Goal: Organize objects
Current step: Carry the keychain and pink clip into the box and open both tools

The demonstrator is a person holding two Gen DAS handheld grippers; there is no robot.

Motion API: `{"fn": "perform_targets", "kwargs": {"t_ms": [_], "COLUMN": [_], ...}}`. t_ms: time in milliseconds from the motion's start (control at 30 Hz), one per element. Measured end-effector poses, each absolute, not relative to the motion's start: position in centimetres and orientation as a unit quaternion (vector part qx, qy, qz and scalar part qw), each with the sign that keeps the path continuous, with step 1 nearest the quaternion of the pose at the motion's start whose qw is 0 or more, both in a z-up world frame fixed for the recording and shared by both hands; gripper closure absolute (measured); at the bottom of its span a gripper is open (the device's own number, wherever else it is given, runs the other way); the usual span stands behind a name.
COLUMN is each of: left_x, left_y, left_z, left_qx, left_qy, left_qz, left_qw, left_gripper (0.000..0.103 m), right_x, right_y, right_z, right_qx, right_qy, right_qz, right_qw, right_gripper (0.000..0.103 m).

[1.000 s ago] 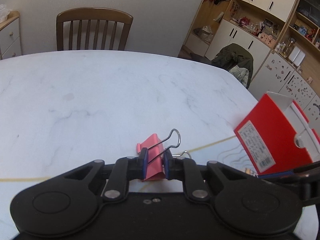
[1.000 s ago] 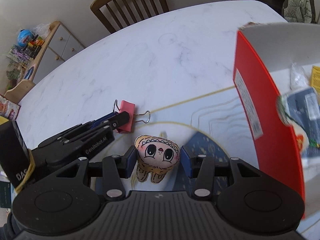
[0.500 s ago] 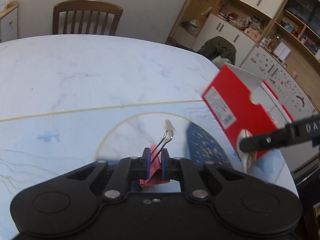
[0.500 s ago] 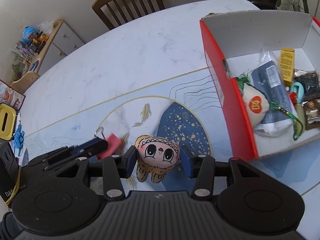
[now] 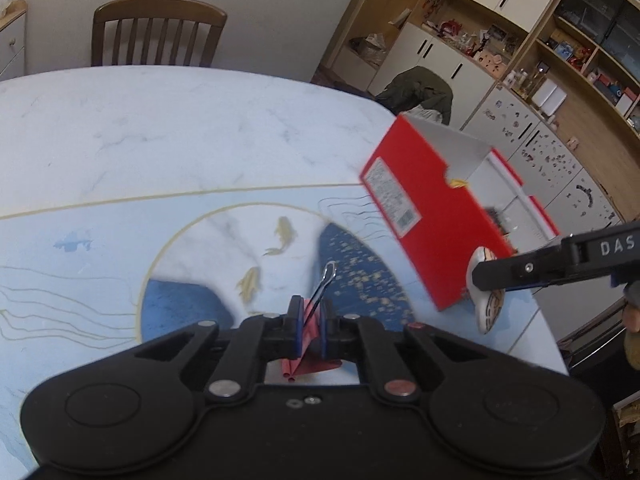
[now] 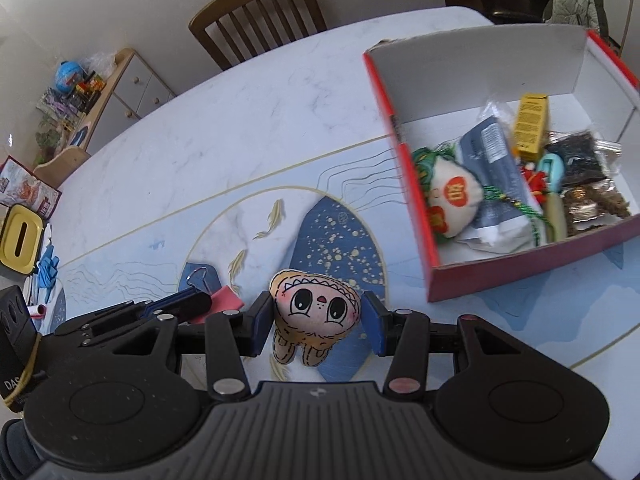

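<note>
Table (image 6: 248,128): white marble-look top under a printed mat with gold fish, a pale ring and dark blue speckled patches. Fills most of both views.

Chair (image 5: 154,32): brown wood, slatted back, at the table's far edge.

Wall cabinets and open shelves (image 5: 532,40): white doors, cluttered shelves, beyond the table's right end. A low sideboard (image 6: 116,92) with small items on top stands to the left in the right wrist view.

Red box (image 6: 434,280): open-topped, white inside, on the table's right part. Nothing lies on the mat between it and the grippers. Contents, crowded toward the near wall: a white round pouch (image 6: 454,196) with red print and green cord, a grey-blue packet (image 6: 494,168), a yellow carton (image 6: 530,126), dark clear-wrapped packets (image 6: 584,184), a teal-handled item too small to identify.

Right gripper (image 6: 318,320): blue pads on either side of a plush face toy (image 6: 316,308), tan with big eyes; left pad touching it, right pad just beside it, so the grip is not certain from this view. In the left wrist view the toy hangs clear of the mat near the box's near corner.

Left gripper (image 5: 310,326): clenched on a pink binder clip (image 5: 308,356), wire handle pointing forward, left of the toy, well apart from the box.
</note>
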State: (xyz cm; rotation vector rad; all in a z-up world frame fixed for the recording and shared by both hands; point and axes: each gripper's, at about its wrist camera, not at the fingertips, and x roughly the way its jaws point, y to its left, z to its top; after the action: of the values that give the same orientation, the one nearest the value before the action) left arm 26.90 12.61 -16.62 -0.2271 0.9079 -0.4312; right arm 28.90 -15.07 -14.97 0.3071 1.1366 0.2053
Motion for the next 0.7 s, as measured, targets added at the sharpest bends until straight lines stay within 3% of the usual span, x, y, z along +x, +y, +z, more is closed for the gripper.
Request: {"fn": "perform_targets", "kwargs": {"t_ms": [700], "left_x": [29.7], "left_y": [-0.5], "left_z": [-7.0], "left_qx": [-0.056], "left_qy": [0.373], "left_qz": [-0.256], "left_qw": [0.890], "left_gripper": [0.097], "right_x": [30.2], "right_y": [-29.9], "right_z": [-10.5], "right_qx": [0.137], "right_qy": [0.472], "right_qz": [0.050], "right_qw": [0.869], "right_gripper": [0.057]}}
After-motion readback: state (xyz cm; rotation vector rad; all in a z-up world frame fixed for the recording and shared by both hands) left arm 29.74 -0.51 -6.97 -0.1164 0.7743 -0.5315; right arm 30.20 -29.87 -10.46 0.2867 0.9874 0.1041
